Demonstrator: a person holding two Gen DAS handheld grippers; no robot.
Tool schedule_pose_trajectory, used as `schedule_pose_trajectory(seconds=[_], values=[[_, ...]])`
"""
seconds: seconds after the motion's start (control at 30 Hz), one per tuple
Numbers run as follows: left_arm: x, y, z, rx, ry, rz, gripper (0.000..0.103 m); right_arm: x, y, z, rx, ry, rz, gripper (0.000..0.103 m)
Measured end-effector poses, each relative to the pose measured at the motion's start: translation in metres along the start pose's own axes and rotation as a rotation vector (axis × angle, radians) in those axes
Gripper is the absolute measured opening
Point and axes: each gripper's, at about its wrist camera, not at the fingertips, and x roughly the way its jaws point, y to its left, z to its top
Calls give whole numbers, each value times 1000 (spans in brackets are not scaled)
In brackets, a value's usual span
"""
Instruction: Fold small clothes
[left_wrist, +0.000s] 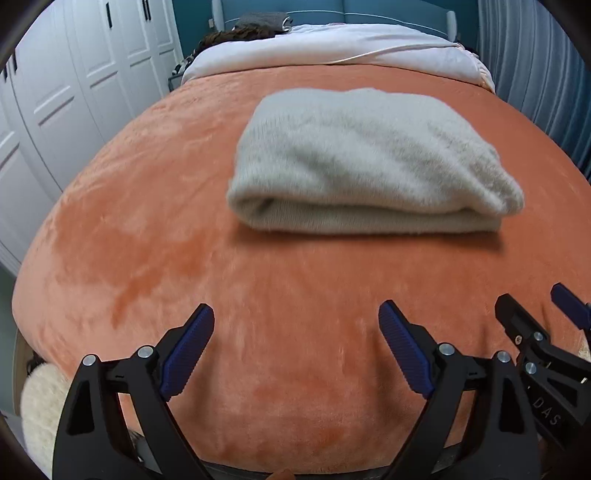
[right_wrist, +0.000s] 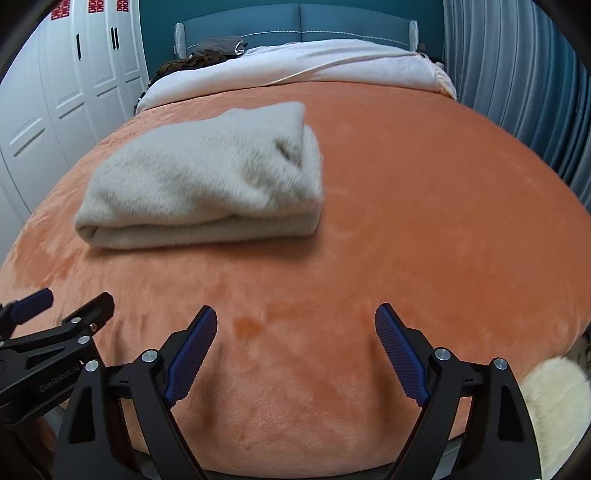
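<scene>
Ahead, the folded grey sweater (left_wrist: 365, 162) is lying well apart from both hand-held grippers, left (left_wrist: 295, 321) and right (right_wrist: 295, 325), gaping wide, empty.

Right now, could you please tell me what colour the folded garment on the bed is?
Pale grey-beige; the folded garment shows best in the left wrist view.

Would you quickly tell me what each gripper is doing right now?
Left gripper: open, holding nothing.
Right gripper: open, holding nothing.
</scene>
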Motion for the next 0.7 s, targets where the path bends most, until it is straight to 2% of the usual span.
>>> schedule_pose_trajectory(seconds=[0.13, 0.17, 0.27, 0.33, 0.37, 0.7], values=[[11, 1, -13, -11, 7, 7, 91, 15, 2, -14, -24, 14, 13, 87], [11, 1, -16, -14, -8, 4, 92, 14, 3, -17, -31, -15, 10, 89], [14, 1, -22, -21, -45, 23, 98, 20, 7, -18, -53, -5, -2, 94], [17, 4, -24, -44, -67, 5, 98, 20, 7, -19, -55, -8, -3, 94], [18, 3, -26, -46, -77, 7, 98, 21, 8, -19, -57, -6, -6, 98], [22, 2, -24, -42, -73, 15, 98, 24, 12, -21, -51, 2, -10, 98]])
